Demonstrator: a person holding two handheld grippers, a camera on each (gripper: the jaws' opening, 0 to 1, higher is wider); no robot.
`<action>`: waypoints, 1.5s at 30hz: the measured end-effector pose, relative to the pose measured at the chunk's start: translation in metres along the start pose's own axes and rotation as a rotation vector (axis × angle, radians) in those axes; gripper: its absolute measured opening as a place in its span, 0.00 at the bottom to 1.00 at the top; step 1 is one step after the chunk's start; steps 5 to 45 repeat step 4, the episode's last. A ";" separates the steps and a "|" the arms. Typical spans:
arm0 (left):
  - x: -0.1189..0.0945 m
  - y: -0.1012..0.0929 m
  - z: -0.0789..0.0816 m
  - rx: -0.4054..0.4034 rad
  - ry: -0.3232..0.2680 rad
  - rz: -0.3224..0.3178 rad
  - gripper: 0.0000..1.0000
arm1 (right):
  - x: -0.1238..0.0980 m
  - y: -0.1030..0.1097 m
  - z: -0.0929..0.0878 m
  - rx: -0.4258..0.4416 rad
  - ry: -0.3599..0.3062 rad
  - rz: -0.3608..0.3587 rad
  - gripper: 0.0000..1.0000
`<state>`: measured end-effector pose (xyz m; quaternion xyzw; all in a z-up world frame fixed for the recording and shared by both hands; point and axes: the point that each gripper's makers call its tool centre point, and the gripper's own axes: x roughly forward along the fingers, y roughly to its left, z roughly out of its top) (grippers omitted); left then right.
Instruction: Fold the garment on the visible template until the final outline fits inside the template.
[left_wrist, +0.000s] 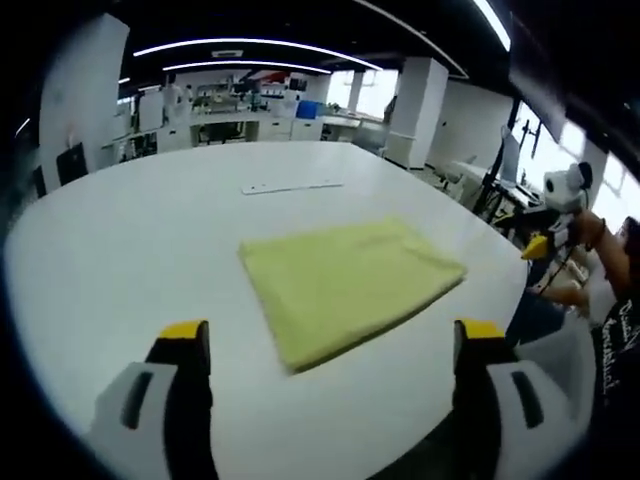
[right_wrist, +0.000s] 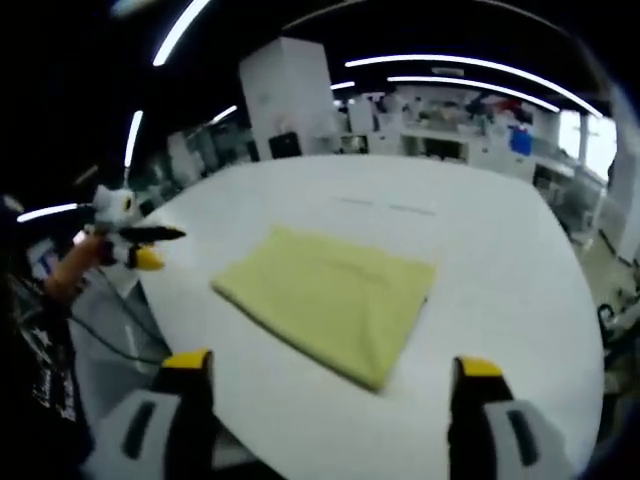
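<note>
Garment (left_wrist: 345, 285) lies folded flat, long axis diagonal across table (left_wrist: 130, 250)

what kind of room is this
Probably a lab or open workshop: a big white round-edged table carrying a folded yellow cloth garment, long ceiling strip lights, and white cluttered benches behind.

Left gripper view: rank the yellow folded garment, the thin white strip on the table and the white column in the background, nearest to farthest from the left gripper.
From the left gripper:
1. Yellow folded garment, just ahead of the jaws, mid-table.
2. Thin white strip, beyond the garment, toward the table's far edge.
3. White column, off the table, back right in the room.
</note>
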<state>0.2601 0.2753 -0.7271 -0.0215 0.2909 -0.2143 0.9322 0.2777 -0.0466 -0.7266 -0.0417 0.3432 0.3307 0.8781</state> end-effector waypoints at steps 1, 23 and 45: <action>-0.001 0.001 -0.001 -0.003 0.001 0.003 0.99 | 0.001 -0.001 0.000 -0.001 0.002 -0.003 0.99; -0.004 0.003 -0.006 -0.012 0.004 0.008 0.99 | -0.002 0.000 -0.002 -0.006 0.006 -0.008 0.99; -0.004 0.003 -0.006 -0.012 0.004 0.008 0.99 | -0.002 0.000 -0.002 -0.006 0.006 -0.008 0.99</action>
